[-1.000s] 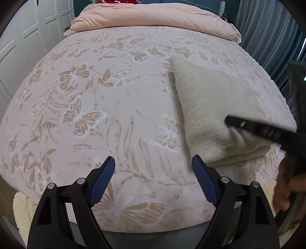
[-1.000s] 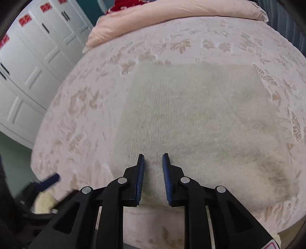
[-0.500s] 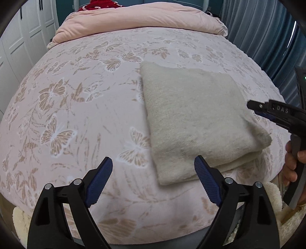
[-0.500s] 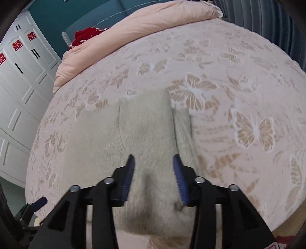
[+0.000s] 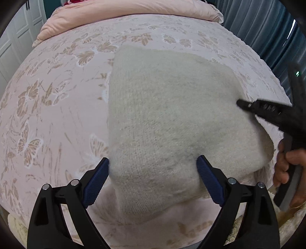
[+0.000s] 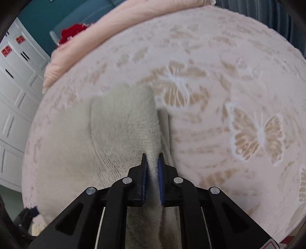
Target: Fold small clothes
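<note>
A cream knitted garment (image 5: 172,115) lies folded on the bed. My left gripper (image 5: 153,172) straddles its near left corner. Its jaws are still opening, and the blue pads stand at the fabric's two sides without pinching it. In the right wrist view the garment (image 6: 114,124) fills the lower left. My right gripper (image 6: 152,160) is closing on a raised ridge of knit at the garment's right edge, with the pads pressing the fabric from both sides. The left wrist view shows that right gripper (image 5: 241,104) at the garment's right side, held by a hand (image 5: 286,164).
The pink bedspread (image 5: 57,115) has a butterfly pattern. A rolled pink quilt (image 5: 124,11) lies along the head of the bed, with a red item (image 6: 72,32) behind it. White wardrobe doors (image 6: 13,95) stand at the left and blue curtains (image 5: 267,38) at the right.
My left gripper slid right from bare bedspread until its jaws framed the garment's corner. My right gripper moved to the garment's right edge, opened, then closed on a fold.
</note>
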`<state>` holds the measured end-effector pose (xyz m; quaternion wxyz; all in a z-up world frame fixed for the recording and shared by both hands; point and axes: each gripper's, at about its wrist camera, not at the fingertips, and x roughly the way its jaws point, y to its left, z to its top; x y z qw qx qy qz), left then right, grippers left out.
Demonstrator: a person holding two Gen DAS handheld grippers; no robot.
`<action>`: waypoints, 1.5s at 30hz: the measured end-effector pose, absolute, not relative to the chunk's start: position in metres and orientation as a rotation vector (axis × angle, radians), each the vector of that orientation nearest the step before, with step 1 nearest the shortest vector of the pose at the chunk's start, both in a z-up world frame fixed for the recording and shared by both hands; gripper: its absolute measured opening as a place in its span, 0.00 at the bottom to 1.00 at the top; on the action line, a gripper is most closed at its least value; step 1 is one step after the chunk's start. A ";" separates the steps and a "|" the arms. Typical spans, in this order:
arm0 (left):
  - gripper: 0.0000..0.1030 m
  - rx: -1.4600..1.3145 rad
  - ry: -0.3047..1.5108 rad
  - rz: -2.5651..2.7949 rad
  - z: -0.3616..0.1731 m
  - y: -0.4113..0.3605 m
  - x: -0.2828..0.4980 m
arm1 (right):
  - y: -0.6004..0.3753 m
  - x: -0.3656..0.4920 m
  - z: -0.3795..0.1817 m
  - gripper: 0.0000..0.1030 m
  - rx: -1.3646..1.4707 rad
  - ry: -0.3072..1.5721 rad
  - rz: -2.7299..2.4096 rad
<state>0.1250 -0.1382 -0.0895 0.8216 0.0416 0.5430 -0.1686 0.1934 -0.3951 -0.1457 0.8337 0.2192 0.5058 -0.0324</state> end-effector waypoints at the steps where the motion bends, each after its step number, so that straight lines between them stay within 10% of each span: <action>1: 0.86 0.074 1.163 -0.354 -0.091 -0.136 0.125 | -0.394 0.190 -0.140 0.09 0.452 1.044 -0.068; 24: 0.87 0.095 1.136 -0.320 -0.079 -0.122 0.106 | -0.287 0.182 -0.044 0.18 0.287 0.998 0.122; 31: 0.88 0.112 1.168 -0.289 -0.086 -0.103 0.092 | -0.214 0.239 -0.121 0.18 0.108 1.209 0.232; 37: 0.88 0.100 1.182 -0.270 -0.087 -0.081 0.091 | -0.265 0.176 -0.058 0.18 0.269 1.015 0.121; 45: 0.88 0.039 1.169 -0.299 -0.076 -0.088 0.102 | -0.346 0.106 -0.106 0.13 0.359 1.117 -0.068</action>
